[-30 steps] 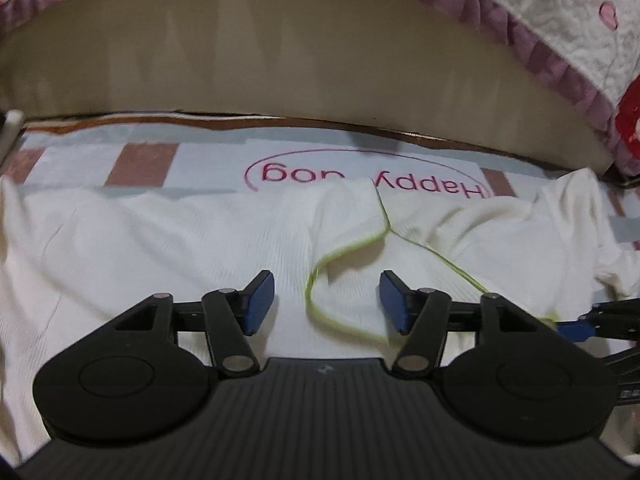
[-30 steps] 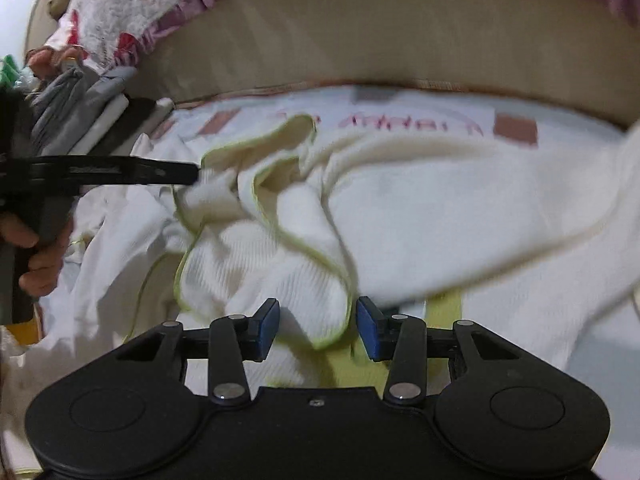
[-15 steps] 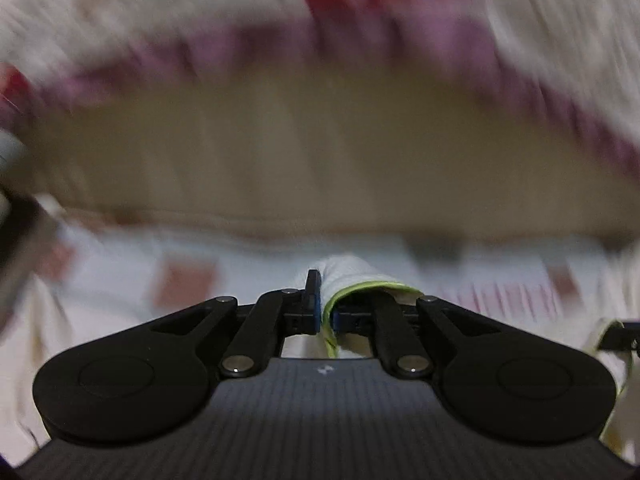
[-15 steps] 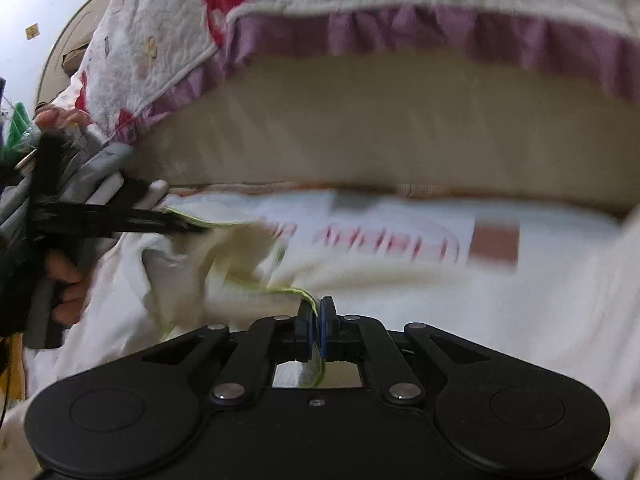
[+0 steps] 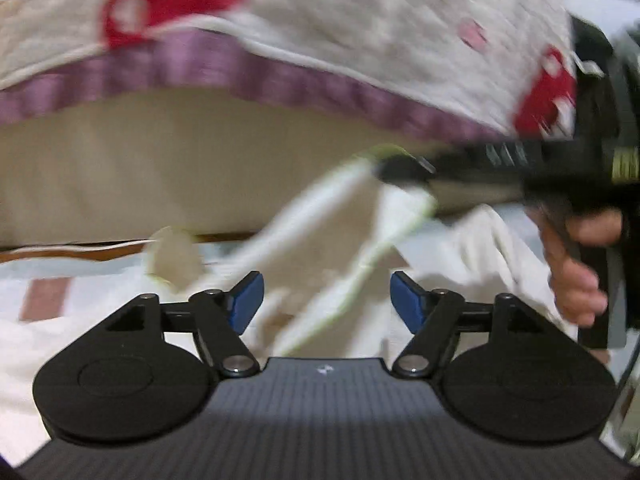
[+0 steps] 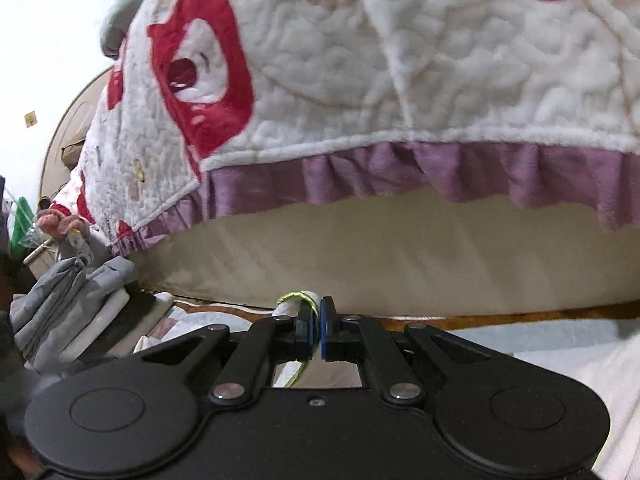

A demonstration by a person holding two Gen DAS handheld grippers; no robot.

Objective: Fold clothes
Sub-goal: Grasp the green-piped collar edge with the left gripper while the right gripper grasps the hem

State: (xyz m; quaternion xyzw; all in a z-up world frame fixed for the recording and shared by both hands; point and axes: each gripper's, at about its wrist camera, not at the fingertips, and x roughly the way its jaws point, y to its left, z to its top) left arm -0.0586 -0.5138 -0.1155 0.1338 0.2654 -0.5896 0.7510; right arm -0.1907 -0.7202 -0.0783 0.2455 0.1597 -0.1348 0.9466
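The left gripper (image 5: 327,298) has its blue-padded fingers (image 5: 247,300) spread wide apart and grasps nothing. Between and beyond them hangs a cream garment with a lime-green edge (image 5: 320,236), blurred, its fabric rising from below the fingers up and to the right. At its top corner, ahead and to the right of the left fingers, it is pinched by the tip of the right gripper (image 5: 404,168), whose black body reaches in from the right edge, held by the person's hand (image 5: 568,264).

In the right wrist view, the right gripper (image 6: 317,334) has its fingers (image 6: 305,330) clenched on a small fold of the cream garment (image 6: 294,300); the green trim loops just above the pads and a strand of it runs down between the finger links. The rest of the garment lies low on the right, beside and below the fingers.

Ahead of both pairs of fingers stands a beige mattress side (image 6: 400,252), with a white quilted blanket with red patterns and a purple ruffle (image 6: 400,72) draped over its top. Under the garment lies a pale mat with brownish squares (image 5: 44,300). Far left of the right fingers sits a pile of grey clothing (image 6: 68,300).
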